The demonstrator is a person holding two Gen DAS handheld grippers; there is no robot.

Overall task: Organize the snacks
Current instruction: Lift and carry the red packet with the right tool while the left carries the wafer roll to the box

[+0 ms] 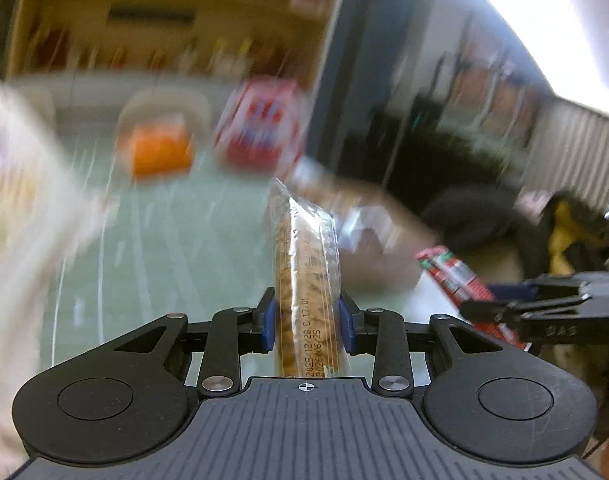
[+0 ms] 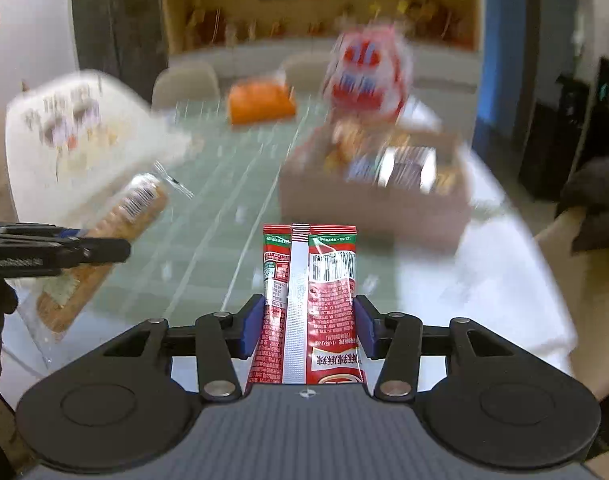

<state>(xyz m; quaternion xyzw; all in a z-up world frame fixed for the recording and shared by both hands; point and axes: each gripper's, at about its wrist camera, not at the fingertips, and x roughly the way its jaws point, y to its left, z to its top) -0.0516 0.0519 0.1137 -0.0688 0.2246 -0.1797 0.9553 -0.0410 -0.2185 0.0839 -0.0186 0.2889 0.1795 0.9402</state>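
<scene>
Snacks fill both grippers: the left gripper (image 1: 308,326) has its blue pads pressed on a clear-wrapped cracker pack (image 1: 304,280) standing up the middle of the left wrist view, and the right gripper (image 2: 308,328) clamps a red sachet (image 2: 310,304) at the lower centre of the right wrist view. In the right wrist view a cardboard box (image 2: 376,204) with more packets sits at centre right on the green table (image 2: 208,248), with a blurred red and white bag (image 2: 368,76) above it, an orange packet (image 2: 262,104) at upper centre and a large white bag (image 2: 84,136) at upper left.
</scene>
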